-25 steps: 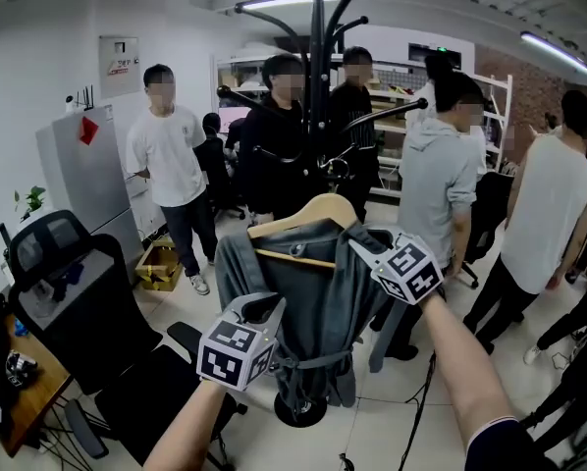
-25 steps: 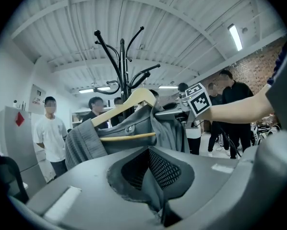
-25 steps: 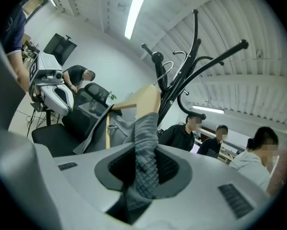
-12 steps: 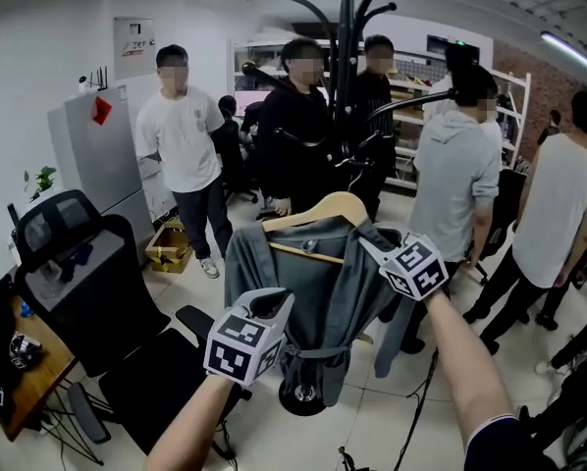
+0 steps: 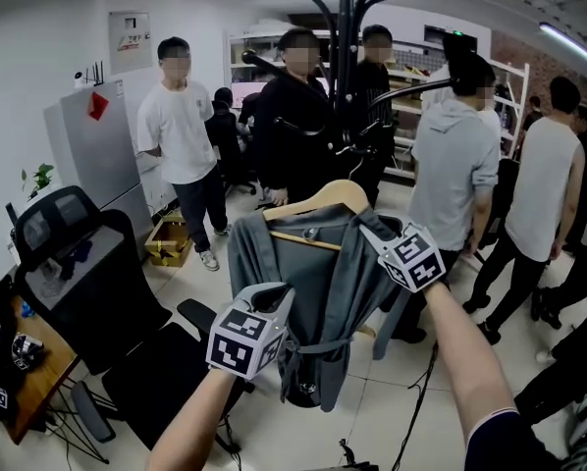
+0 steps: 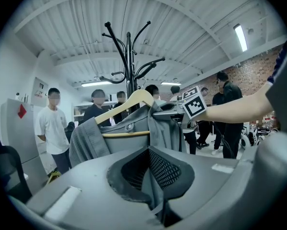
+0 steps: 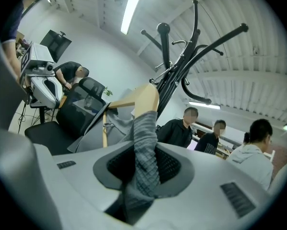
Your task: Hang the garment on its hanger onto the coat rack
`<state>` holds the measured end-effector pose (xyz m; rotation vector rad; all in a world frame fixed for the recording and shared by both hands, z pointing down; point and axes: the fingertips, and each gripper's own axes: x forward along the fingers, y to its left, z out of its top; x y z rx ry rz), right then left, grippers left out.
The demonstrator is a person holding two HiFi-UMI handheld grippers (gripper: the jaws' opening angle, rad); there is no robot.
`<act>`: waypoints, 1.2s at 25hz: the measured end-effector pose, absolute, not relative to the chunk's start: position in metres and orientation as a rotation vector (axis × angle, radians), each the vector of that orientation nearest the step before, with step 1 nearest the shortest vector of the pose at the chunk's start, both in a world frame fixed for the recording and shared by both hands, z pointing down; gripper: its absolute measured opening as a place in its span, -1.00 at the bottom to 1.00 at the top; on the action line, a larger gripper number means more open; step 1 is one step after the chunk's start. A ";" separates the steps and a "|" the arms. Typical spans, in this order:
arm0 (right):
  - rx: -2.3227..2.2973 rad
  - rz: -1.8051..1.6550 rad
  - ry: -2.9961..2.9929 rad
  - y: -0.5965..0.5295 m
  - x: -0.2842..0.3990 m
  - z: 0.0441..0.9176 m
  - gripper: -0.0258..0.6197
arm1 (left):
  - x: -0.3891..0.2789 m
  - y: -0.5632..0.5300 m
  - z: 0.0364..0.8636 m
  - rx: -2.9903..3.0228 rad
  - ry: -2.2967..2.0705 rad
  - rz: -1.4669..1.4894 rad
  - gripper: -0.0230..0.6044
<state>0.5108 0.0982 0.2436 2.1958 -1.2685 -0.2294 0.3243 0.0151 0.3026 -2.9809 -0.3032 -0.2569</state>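
Note:
A grey garment (image 5: 323, 292) hangs on a wooden hanger (image 5: 318, 200) in mid-air, just in front of the black coat rack (image 5: 346, 57). My left gripper (image 5: 274, 300) is shut on a fold of the garment's lower front; the thin cloth (image 6: 129, 133) runs down between its pads. My right gripper (image 5: 369, 232) grips the garment's right shoulder, with a band of grey fabric (image 7: 144, 138) between its jaws, which are opening. The hanger's wooden end (image 7: 146, 99) shows just beyond them. The rack's hooks (image 6: 129, 56) rise above the hanger. The hanger's hook is hidden.
Several people stand close behind and to the right of the rack. A black office chair (image 5: 68, 263) is at the left, with a grey cabinet (image 5: 97, 155) behind it and a cardboard box (image 5: 171, 248) on the floor. A desk edge (image 5: 19, 371) is at lower left.
Both grippers keep hold of the garment. Hanger and garment have risen slightly in the head view and the rack pole now stands right behind the hanger. People at the right have shifted.

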 end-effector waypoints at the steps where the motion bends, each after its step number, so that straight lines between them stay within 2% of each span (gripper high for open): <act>1: 2.201 -0.235 -1.252 0.099 0.512 0.244 -0.55 | 0.325 0.016 0.303 -2.980 -0.306 -0.260 -0.92; 7: 2.222 -0.232 -1.203 0.109 0.513 0.242 -0.40 | 0.324 0.022 0.305 -2.970 -0.328 -0.272 -0.92; 11: 2.227 -0.235 -1.168 0.117 0.514 0.240 -0.15 | 0.324 0.023 0.305 -2.967 -0.336 -0.280 -0.92; 26: 2.313 -0.238 -1.037 0.165 0.485 0.242 -0.15 | 0.321 0.026 0.325 -2.967 -0.388 -0.331 -0.92; 30: 2.390 -0.256 -1.065 0.175 0.442 0.253 -0.28 | 0.318 0.019 0.329 -3.003 -0.385 -0.325 -0.92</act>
